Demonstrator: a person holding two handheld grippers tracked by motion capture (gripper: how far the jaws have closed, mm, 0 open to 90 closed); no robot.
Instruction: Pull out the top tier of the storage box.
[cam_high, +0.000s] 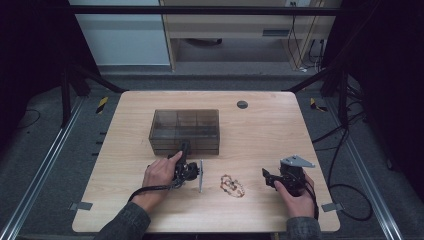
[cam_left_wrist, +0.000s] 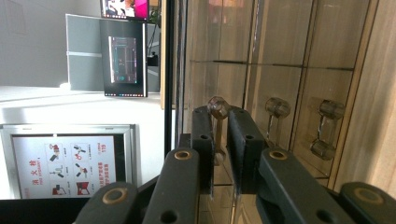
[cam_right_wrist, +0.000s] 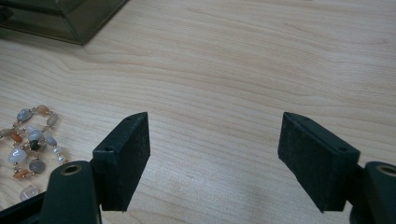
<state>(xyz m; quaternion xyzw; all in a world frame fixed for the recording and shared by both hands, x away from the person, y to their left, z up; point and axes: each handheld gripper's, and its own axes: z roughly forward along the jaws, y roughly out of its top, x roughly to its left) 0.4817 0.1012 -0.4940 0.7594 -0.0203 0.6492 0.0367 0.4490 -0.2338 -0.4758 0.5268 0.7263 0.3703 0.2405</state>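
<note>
A smoky, translucent acrylic drawer box (cam_high: 185, 131) with several compartments is seen standing on the light wooden surface (cam_high: 260, 135), nearer its far edge and somewhat left of the middle. The left gripper (cam_high: 185, 148) is held against the near face of this box, and the person's left hand (cam_high: 161, 172) is wrapped around its body. In the left gripper view, the jaws are drawn nearly together and are pinching the thin stem of a clear faceted drawer knob (cam_left_wrist: 218, 107), whose rounded head shows just past the jaw tips. Two further clear knobs (cam_left_wrist: 278, 107) of the same kind are seen beside it on the neighbouring drawer fronts.

A beaded bracelet of mixed white, grey and orange stones (cam_high: 232, 185) lies loosely on the surface near the near edge, about midway between the two hands, and it is touched by neither gripper. In the right gripper view it is seen at the lower left, just beside the left-hand jaw.

The right gripper (cam_high: 266, 176) is held low over the surface toward the near right corner by the right hand (cam_high: 296, 196). Its jaws are spread wide apart, and nothing but bare wood is seen between them. A small dark round cap (cam_high: 242, 104) is set into the surface close to the far edge.
</note>
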